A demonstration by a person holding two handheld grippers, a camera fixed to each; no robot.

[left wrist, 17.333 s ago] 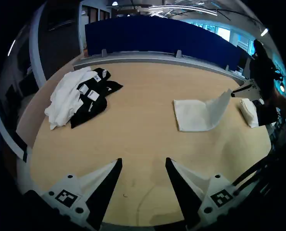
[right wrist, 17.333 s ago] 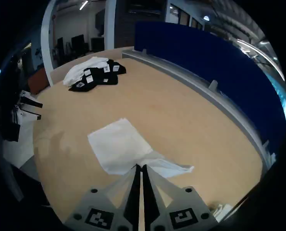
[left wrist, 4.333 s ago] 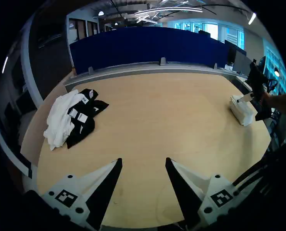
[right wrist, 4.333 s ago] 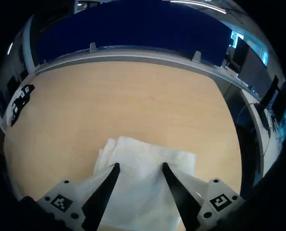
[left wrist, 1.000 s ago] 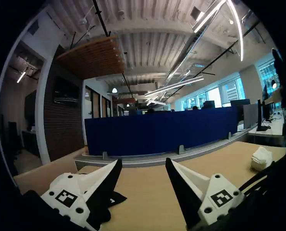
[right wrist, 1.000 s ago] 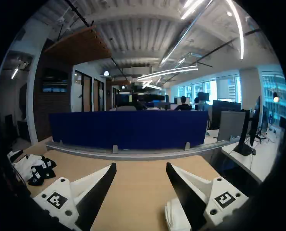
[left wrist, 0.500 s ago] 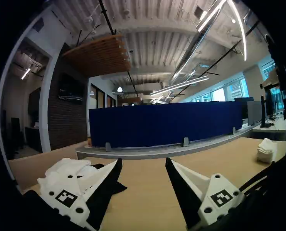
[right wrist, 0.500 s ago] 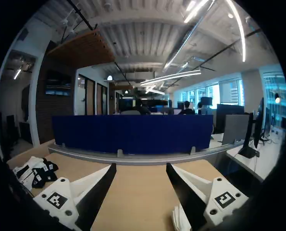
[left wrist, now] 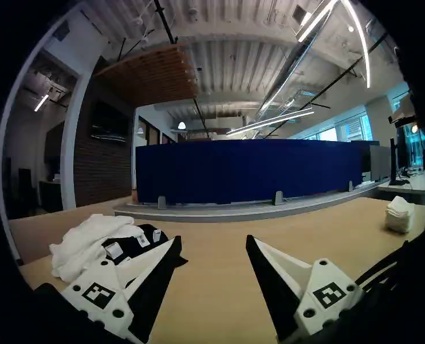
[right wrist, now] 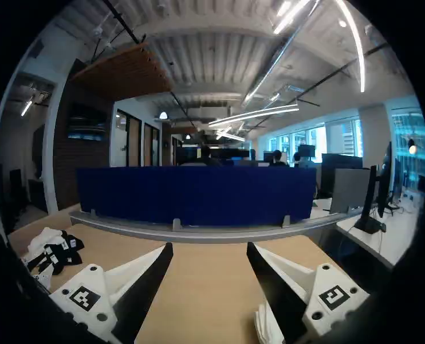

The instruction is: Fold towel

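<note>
A stack of folded white towels (left wrist: pixel 400 214) lies at the far right of the wooden table (left wrist: pixel 304 229) in the left gripper view. Its edge (right wrist: pixel 263 324) peeks out beside the right finger in the right gripper view. My left gripper (left wrist: pixel 211 247) is open, held low over the table, with nothing between its fingers. My right gripper (right wrist: pixel 208 253) is open too, level with the tabletop (right wrist: pixel 212 286) and holding nothing.
A heap of white and black cloths (left wrist: pixel 106 243) with tags lies at the table's left, seen also as a cloth heap (right wrist: pixel 49 246) in the right gripper view. A blue divider panel (left wrist: pixel 252 172) on a grey rail closes the table's far edge. Monitors (right wrist: pixel 378 189) stand on a desk to the right.
Both views have tilted slightly down over the last second. The cloth heap has come into sight by the left gripper. Several seconds ago the right gripper let go of the folded towel on the stack.
</note>
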